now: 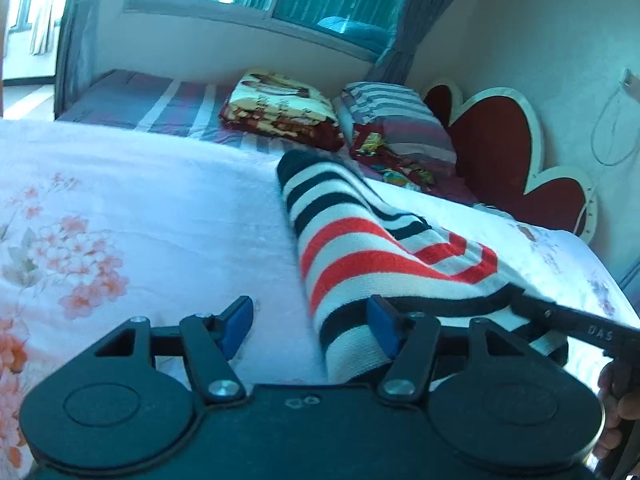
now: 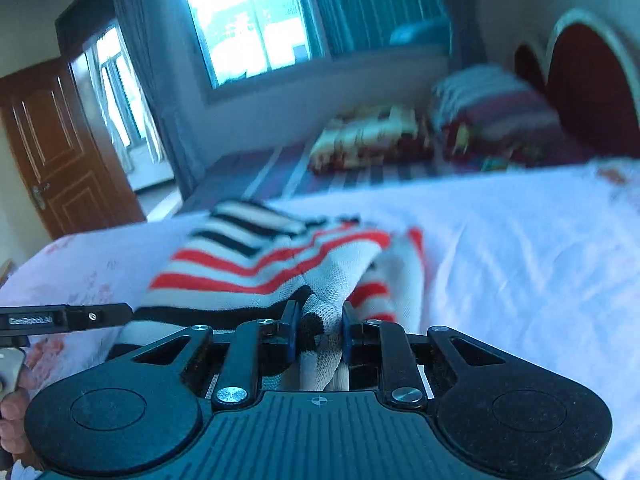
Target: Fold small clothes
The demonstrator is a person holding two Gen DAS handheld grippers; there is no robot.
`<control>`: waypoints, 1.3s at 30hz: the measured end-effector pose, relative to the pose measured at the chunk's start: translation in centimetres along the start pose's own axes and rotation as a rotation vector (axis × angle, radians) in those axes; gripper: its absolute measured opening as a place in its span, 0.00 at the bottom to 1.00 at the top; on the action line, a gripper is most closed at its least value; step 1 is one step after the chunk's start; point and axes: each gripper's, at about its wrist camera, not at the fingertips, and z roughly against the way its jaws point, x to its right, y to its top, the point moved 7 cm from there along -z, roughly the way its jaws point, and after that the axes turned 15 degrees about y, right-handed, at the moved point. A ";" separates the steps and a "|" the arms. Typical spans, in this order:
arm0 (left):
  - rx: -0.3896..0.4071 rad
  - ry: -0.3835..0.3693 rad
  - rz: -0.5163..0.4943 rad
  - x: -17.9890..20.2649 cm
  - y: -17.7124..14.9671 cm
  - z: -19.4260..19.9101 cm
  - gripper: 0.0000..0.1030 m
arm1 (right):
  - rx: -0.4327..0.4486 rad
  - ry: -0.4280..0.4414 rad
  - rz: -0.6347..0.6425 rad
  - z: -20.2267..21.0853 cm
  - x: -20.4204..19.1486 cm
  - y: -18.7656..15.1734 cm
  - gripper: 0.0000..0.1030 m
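A small knit garment [image 1: 360, 256] with white, red and dark stripes lies folded lengthwise on the white floral bedspread [image 1: 140, 216]. My left gripper [image 1: 310, 320] is open at the garment's near end, its right blue pad against the cloth and its left pad over bare bedspread. The right gripper's finger [image 1: 576, 320] shows at the garment's right edge. In the right wrist view my right gripper [image 2: 319, 338] is shut on a bunched edge of the garment [image 2: 280, 260]. The left gripper's finger [image 2: 80, 316] shows at the left.
Folded patterned blankets [image 1: 280, 112] and a striped pillow [image 1: 400, 120] lie at the far side of the bed. A red heart-shaped headboard [image 1: 500, 140] stands at the right. A window with curtains [image 2: 248, 16] and a wooden door [image 2: 52, 140] are beyond the bed.
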 end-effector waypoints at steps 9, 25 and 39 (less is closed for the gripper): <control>-0.050 0.071 -0.155 3.2 0.2 -2.0 0.63 | -0.084 -0.051 -0.061 -1.4 2.3 -2.7 0.19; -0.151 -0.096 -0.012 1.6 3.3 -7.3 0.56 | -0.005 0.099 -0.231 -5.9 10.6 5.6 0.07; -0.052 -0.063 -0.097 2.9 2.8 -3.7 0.56 | -0.025 0.004 -0.147 -1.2 7.6 3.9 0.43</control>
